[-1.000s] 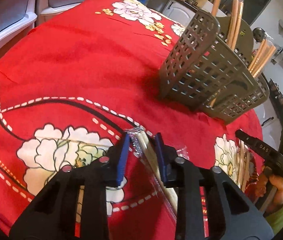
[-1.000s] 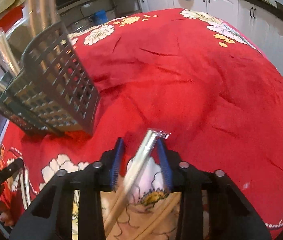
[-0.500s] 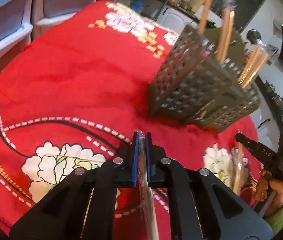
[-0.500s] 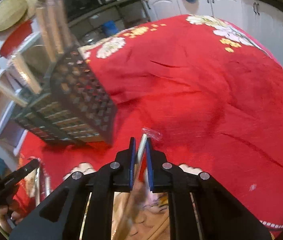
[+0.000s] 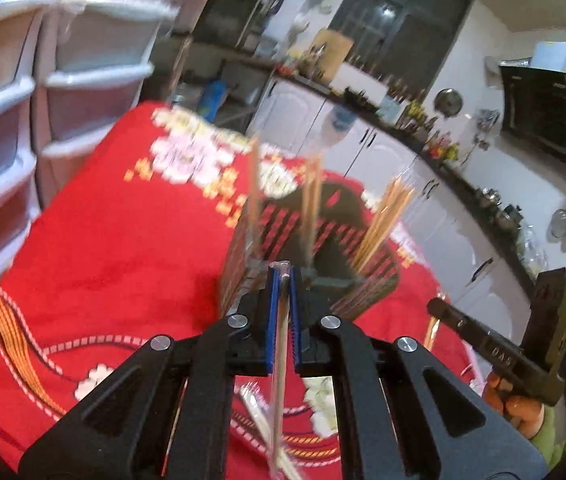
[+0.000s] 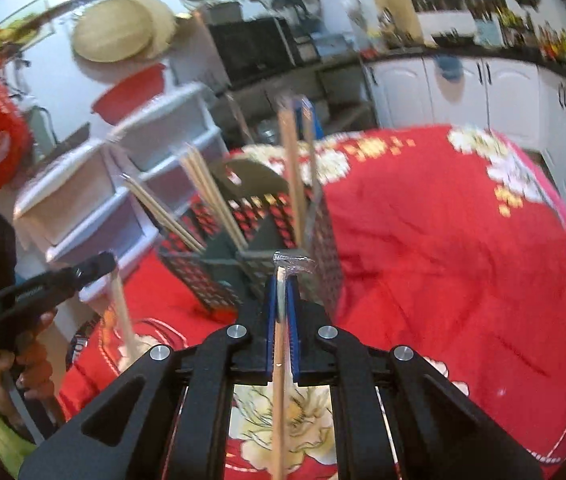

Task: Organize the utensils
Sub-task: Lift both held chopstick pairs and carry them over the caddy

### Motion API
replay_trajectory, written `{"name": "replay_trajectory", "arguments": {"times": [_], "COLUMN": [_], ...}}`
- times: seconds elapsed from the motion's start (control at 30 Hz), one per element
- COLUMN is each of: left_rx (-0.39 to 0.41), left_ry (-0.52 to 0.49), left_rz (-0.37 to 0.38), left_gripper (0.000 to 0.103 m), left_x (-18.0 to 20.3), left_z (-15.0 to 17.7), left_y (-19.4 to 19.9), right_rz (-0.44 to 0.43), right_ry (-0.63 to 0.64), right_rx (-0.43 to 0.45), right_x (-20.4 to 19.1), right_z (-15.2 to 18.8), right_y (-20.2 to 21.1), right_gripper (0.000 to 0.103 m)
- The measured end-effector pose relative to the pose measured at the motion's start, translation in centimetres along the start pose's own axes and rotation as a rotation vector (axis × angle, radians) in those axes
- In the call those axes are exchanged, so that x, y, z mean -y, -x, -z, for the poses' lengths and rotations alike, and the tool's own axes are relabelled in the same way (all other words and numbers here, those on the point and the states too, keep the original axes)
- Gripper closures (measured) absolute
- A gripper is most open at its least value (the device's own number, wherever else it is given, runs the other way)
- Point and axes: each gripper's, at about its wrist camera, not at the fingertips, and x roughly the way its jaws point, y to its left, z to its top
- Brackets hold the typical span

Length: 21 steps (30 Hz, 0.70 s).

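A dark perforated utensil caddy (image 5: 323,256) stands on the red flowered tablecloth (image 5: 115,248) with several wrapped chopstick pairs upright in it; it also shows in the right wrist view (image 6: 267,248). My left gripper (image 5: 282,276) is shut on a plastic-wrapped chopstick pair (image 5: 279,380), lifted off the cloth just in front of the caddy. My right gripper (image 6: 283,280) is shut on another wrapped chopstick pair (image 6: 279,380), also raised near the caddy. The right gripper (image 5: 439,304) shows at the right of the left wrist view, and the left gripper (image 6: 111,260) at the left of the right wrist view.
White plastic drawer units (image 5: 3,128) stand beside the table on the left. White kitchen cabinets (image 6: 463,92) and a cluttered counter run behind the table. More wrapped chopsticks (image 5: 255,400) lie on the cloth under the left gripper.
Both grippers closed on their chopstick pairs, then lifted and tilted up toward the caddy. The views now look over the caddy into the kitchen.
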Motion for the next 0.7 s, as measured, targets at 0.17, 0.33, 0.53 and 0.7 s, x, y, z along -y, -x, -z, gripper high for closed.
{"name": "replay_trajectory", "arguments": {"times": [0.17, 0.33, 0.53, 0.7], "left_rx": [0.061, 0.125, 0.204, 0.258], "left_ry": [-0.036, -0.076, -0.123, -0.156], "left_rz": [0.04, 0.073, 0.088, 0.08], "left_gripper": [0.102, 0.102, 0.102, 0.102], "left_x": [2.0, 3.9, 6.0, 7.6], "left_z": [-2.2, -4.7, -7.5, -9.7], "left_y": [1.4, 2.7, 4.3, 5.0], "right_rz": [-0.031, -0.048, -0.057, -0.048], "right_ry": [0.05, 0.086, 0.142, 0.176], "right_rx": [0.069, 0.137, 0.236, 0.307], "right_x": [-1.7, -3.0, -4.6, -5.4], "right_z": [-1.7, -3.6, -6.5, -8.8], "right_y": [2.1, 3.7, 5.5, 6.4], "right_gripper": [0.098, 0.098, 0.098, 0.098]}}
